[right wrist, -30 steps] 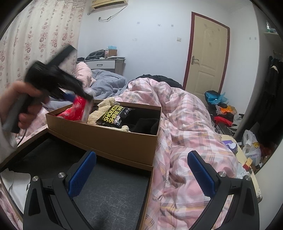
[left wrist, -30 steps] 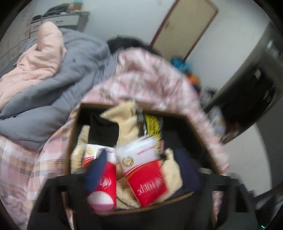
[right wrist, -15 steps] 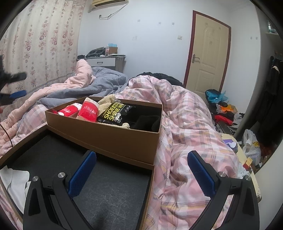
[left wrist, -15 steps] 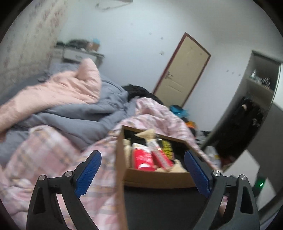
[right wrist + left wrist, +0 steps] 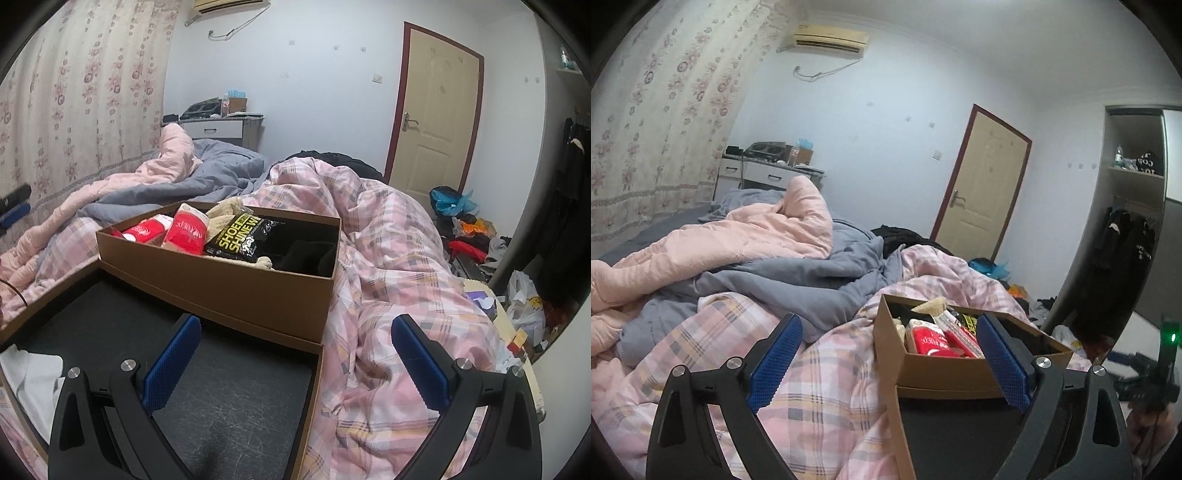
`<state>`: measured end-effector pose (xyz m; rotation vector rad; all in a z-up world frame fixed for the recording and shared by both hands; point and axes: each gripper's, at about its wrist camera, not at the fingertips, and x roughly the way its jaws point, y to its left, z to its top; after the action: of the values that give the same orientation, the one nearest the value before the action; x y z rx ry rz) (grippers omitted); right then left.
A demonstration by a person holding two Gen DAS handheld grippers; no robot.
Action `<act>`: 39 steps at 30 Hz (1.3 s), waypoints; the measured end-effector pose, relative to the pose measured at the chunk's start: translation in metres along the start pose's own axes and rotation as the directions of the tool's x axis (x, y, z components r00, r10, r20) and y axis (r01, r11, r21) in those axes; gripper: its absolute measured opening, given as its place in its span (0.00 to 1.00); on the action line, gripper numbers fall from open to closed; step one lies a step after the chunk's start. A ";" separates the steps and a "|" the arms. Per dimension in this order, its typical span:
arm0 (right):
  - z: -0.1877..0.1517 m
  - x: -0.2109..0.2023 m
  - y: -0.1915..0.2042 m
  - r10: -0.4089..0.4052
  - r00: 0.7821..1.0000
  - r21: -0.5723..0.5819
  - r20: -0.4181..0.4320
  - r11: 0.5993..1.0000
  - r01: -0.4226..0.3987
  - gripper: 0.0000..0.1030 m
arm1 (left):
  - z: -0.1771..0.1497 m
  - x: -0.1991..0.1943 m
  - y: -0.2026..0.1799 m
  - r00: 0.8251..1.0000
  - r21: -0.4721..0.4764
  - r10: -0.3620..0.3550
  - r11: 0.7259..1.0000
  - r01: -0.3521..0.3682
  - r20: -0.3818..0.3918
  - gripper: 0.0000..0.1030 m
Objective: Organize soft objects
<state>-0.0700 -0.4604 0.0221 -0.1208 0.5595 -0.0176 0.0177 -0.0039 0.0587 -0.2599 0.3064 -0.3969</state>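
Fingers spread wide on both grippers, nothing between the blue pads: left gripper (image 5: 888,363) hovering over the plaid quilt (image 5: 820,384) beside the cardboard box (image 5: 229,280), right gripper (image 5: 295,363) poised above the box's black-lined lid (image 5: 229,384). Inside the box: two red-and-white soft packs (image 5: 186,232) standing at the far-left end, a cream plush piece (image 5: 225,212) behind them, a black shoe-shine wipes packet (image 5: 240,240) in the middle, dark folded fabric (image 5: 306,254) on the right. Looks largely packed (room still showing at the dark end). Left to do, by the look of it: the white cloth (image 5: 35,384) lying at the lid's near-left edge, perhaps closing the box too. No other loose soft item clearly within reach.
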 end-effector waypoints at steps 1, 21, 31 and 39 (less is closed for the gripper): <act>0.002 -0.001 -0.003 0.007 1.000 0.009 0.001 1.000 -0.007 0.99 | -0.003 0.002 -0.002 1.000 0.010 0.000 1.000 0.000 -0.005 0.91; 0.008 -0.019 -0.034 0.078 0.994 0.219 0.079 0.971 -0.093 0.99 | -0.018 -0.008 -0.016 0.984 0.079 0.099 0.991 -0.111 0.146 0.91; 0.049 0.006 -0.035 0.145 0.989 0.156 -0.012 0.978 -0.141 0.99 | -0.015 0.008 -0.006 1.000 0.008 0.021 1.000 -0.021 -0.014 0.91; 0.101 0.092 -0.012 0.288 0.920 0.168 -0.265 0.953 -0.251 0.99 | -0.021 0.006 -0.031 1.000 0.144 0.022 0.989 -0.020 -0.013 0.91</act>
<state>0.0619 -0.4658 0.0599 0.0906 0.8609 0.2007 0.0057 -0.0379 0.0474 -0.1130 0.2931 -0.3981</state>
